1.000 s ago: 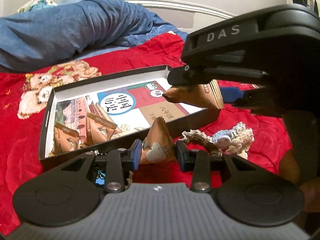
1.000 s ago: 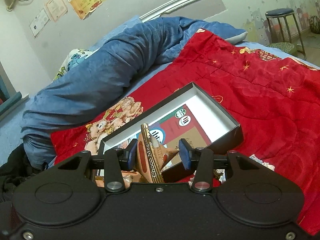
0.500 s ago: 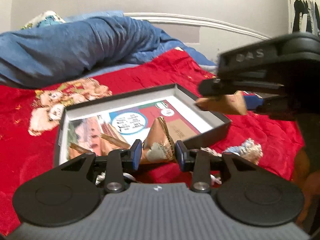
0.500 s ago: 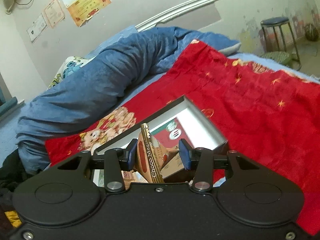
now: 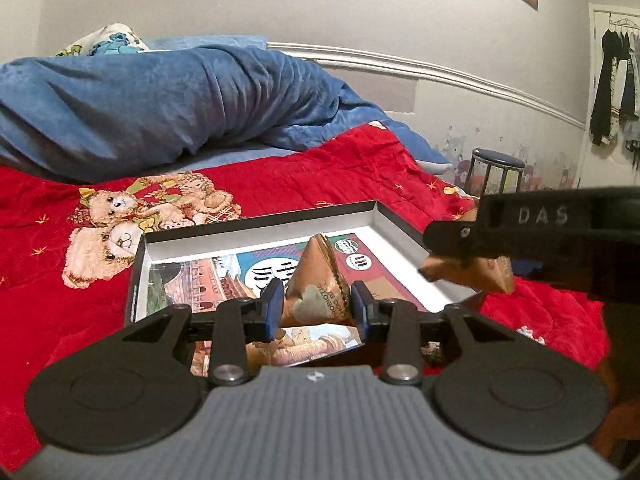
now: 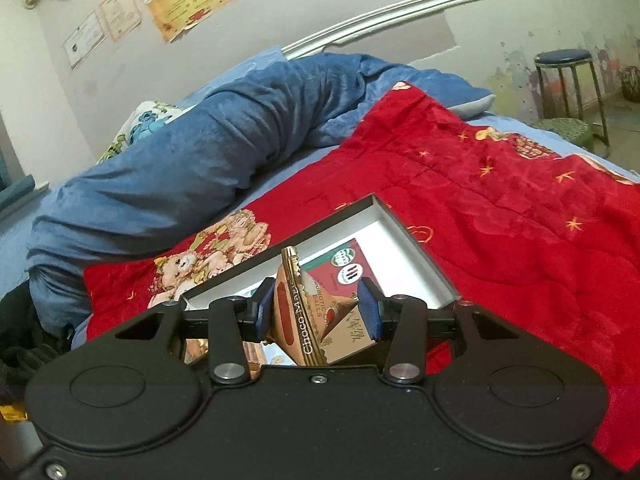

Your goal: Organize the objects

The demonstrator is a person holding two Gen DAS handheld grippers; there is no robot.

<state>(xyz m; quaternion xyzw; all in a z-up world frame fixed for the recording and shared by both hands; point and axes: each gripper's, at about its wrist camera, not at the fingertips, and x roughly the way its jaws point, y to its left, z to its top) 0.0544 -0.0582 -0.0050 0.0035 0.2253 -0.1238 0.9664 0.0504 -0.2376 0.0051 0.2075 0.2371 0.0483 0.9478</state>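
Both jaws clamped: left gripper on one snack pouch, right gripper on another pouch | over box near edge | carry step | next I lower, release inside

A red quilt with teddy bears covered the bed, a rumpled blue blanket heaped behind it. A blue-topped stool stood by the wall, certificates pinned above.
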